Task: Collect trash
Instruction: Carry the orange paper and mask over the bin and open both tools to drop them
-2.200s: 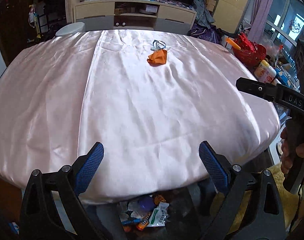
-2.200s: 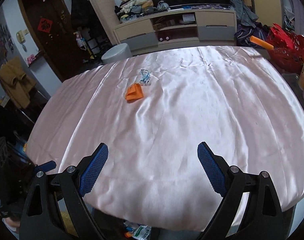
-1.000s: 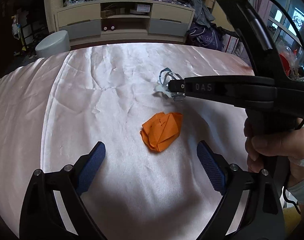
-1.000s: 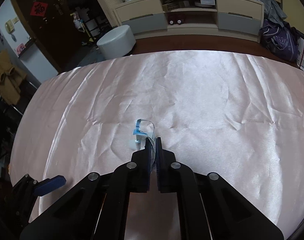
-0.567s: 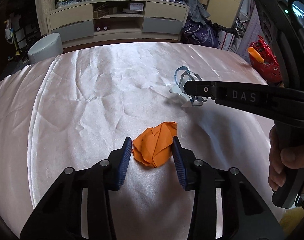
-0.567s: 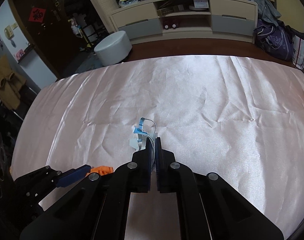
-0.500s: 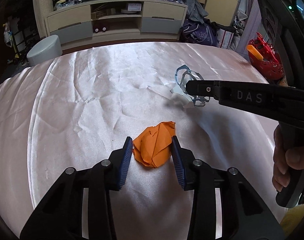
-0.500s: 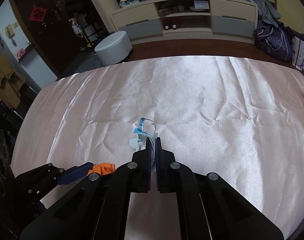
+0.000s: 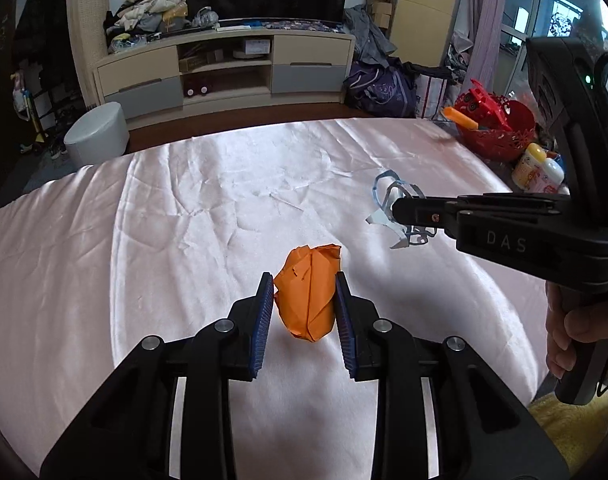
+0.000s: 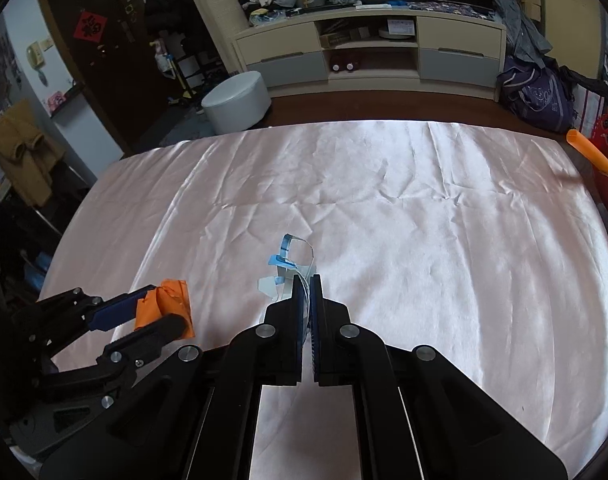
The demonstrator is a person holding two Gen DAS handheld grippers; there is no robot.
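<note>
Trash sat in both grippers above the pink satin-covered bench [image 9: 143,240]. The left gripper [image 9: 304,312] was closing its fingers [image 9: 263,312] on a crumpled orange paper wad [image 9: 310,292] between them; the right gripper [image 10: 307,308] was clamped tight on a clear plastic wrapper with blue edging [image 10: 289,258]. That flimsy film, pinched only at one edge, could have slipped free; the springy wad might have popped out under uneven squeeze.

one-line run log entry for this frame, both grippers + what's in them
left gripper: closing on orange paper wad | right gripper: shut on clear blue-edged wrapper | pink tablecloth: no other trash visible
</note>
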